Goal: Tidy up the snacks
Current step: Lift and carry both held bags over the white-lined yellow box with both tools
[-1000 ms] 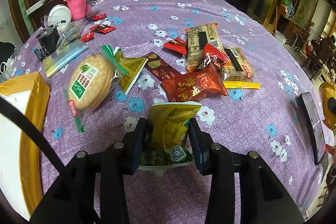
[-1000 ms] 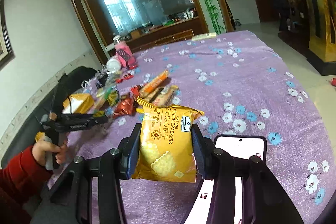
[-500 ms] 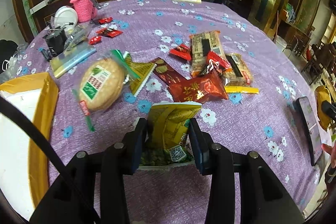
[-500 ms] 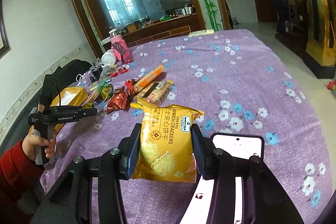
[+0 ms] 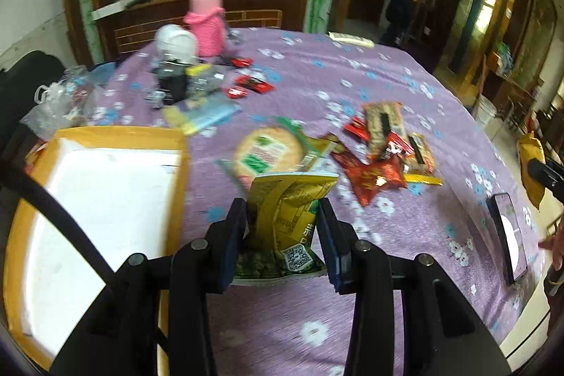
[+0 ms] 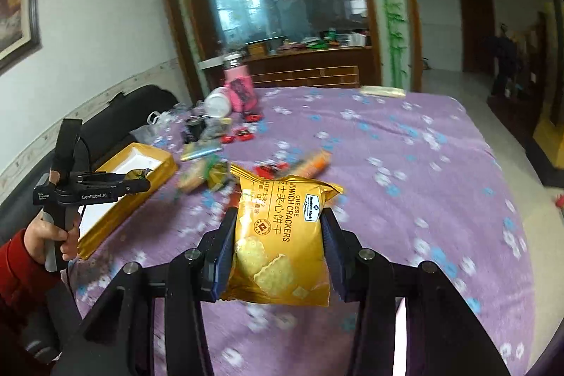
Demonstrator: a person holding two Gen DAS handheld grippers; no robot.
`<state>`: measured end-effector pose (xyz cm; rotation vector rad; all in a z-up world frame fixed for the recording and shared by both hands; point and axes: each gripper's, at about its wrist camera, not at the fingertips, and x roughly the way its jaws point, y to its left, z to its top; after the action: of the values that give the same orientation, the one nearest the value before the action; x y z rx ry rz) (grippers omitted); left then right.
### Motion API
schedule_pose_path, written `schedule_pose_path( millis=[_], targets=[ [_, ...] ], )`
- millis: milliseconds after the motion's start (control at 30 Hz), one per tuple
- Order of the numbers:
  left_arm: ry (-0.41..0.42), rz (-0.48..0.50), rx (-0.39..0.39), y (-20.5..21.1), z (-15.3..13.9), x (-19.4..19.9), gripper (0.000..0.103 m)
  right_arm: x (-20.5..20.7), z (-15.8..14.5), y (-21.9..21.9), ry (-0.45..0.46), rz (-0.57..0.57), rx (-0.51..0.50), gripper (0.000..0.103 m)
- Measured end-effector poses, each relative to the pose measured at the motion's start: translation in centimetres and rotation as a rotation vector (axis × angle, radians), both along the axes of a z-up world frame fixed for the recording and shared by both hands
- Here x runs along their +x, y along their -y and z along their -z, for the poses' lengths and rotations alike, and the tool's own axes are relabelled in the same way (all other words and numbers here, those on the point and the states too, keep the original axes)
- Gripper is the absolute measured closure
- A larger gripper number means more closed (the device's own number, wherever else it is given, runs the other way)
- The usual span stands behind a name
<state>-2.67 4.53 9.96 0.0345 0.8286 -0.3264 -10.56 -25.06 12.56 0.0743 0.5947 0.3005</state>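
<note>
My left gripper is shut on a green-gold snack packet, lifted above the purple floral tablecloth. Beside it on the left lies a yellow box with a white inside. My right gripper is shut on a yellow cheese sandwich cracker bag, also held in the air. In the right wrist view the left gripper hangs over that yellow box, held by a hand in a red sleeve. Loose snacks lie in the middle of the table.
A round cracker pack lies just beyond the left gripper. A phone rests near the right table edge. A pink bottle, a white cup and small clutter stand at the far left. A person stands in the far doorway.
Both grippers have risen with their packets still gripped. The left one has swung left toward the yellow box, which now fills more of its view. The right wrist view has tilted.
</note>
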Motion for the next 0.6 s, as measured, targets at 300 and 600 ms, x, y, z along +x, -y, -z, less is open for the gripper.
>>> schedule_pose_path(
  millis=[300,600],
  targets=[
    [0.038,-0.172,0.015,-8.3,-3.3,-2.2,0.061,4.6,-0.9,-8.3,-0.037,-0.139,0.006,0.058],
    [0.096,-0.301,0.080,-14.6,-8.3,-4.5,0.061,8.3,-3.1,-17.1,-0.018,-0.331,0.048,0.058]
  ],
)
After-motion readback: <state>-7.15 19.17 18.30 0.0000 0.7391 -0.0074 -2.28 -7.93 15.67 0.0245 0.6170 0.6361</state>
